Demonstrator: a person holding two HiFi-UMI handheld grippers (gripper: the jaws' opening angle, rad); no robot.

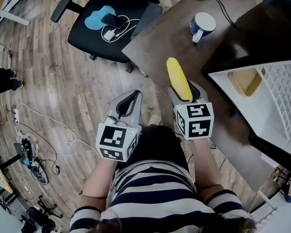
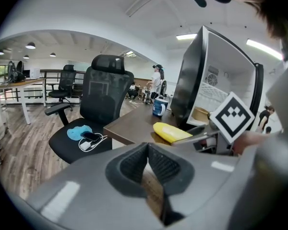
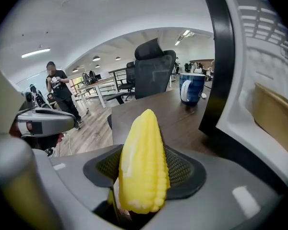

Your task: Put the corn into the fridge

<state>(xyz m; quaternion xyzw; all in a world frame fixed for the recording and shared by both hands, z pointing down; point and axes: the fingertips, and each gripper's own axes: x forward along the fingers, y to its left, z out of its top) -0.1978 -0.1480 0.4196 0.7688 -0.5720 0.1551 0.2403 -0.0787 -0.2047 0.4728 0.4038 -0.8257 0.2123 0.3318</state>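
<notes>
The yellow corn [image 1: 178, 79] sticks out forward from my right gripper [image 1: 185, 92], which is shut on its lower part over the brown table [image 1: 160, 42]. In the right gripper view the corn [image 3: 141, 162] stands upright between the mesh pads [image 3: 182, 169] of that gripper [image 3: 144, 150]. The small fridge [image 1: 281, 96] stands open just right of it, white inside, with its dark door edge [image 3: 221, 56] close by. My left gripper [image 1: 128, 101] hangs left of the table over the floor; its jaws [image 2: 148, 147] meet with nothing in them. From there the corn [image 2: 170, 132] shows to the right.
A blue and white mug [image 1: 202, 25] stands on the far part of the table. A tan container [image 1: 247, 81] sits inside the fridge. A black office chair [image 1: 111, 23] with a phone, charger and blue item is left of the table. Cables lie on the wooden floor [image 1: 48, 115].
</notes>
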